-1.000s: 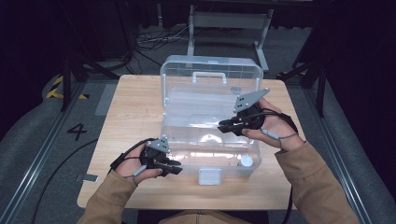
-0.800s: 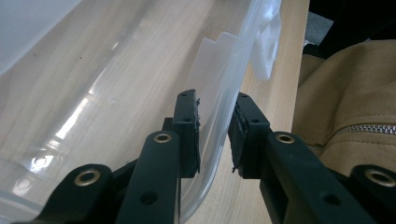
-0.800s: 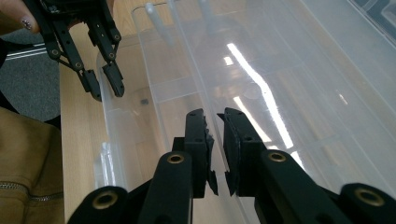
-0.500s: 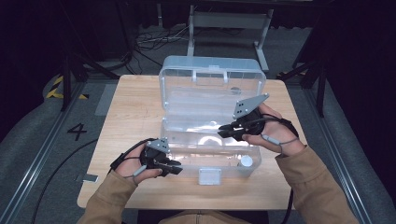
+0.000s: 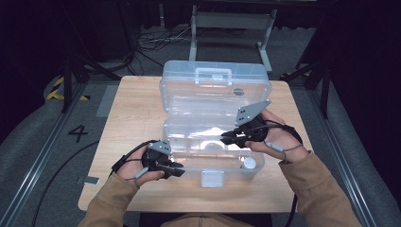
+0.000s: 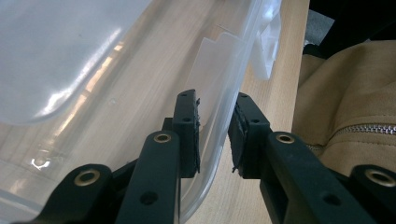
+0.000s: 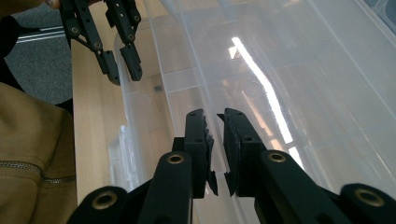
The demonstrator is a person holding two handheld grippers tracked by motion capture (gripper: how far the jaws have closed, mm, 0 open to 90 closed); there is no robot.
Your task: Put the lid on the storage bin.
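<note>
A clear plastic box (image 5: 189, 142) lies open on the wooden table (image 5: 132, 109), its lid (image 5: 215, 94) tipped back with the handle on top. My left gripper (image 5: 178, 170) is at the box's front left corner, jaws on either side of the front rim (image 6: 219, 70) and shut on it (image 6: 215, 130). From the right gripper view the same gripper (image 7: 122, 67) straddles that rim. My right gripper (image 5: 224, 138) hovers over the right side of the box's inside (image 7: 280, 70), jaws shut with nothing between them (image 7: 215, 126).
A small white round object (image 5: 249, 163) sits in the box's front right corner. A white latch (image 5: 212, 178) hangs at the front middle. Tan sleeves come in from the bottom. Bare table (image 7: 93, 116) runs left of the box; dark floor and cables lie beyond.
My right gripper has come down and slightly nearer, lower over the box's inside. The left gripper has kept its place on the rim.
</note>
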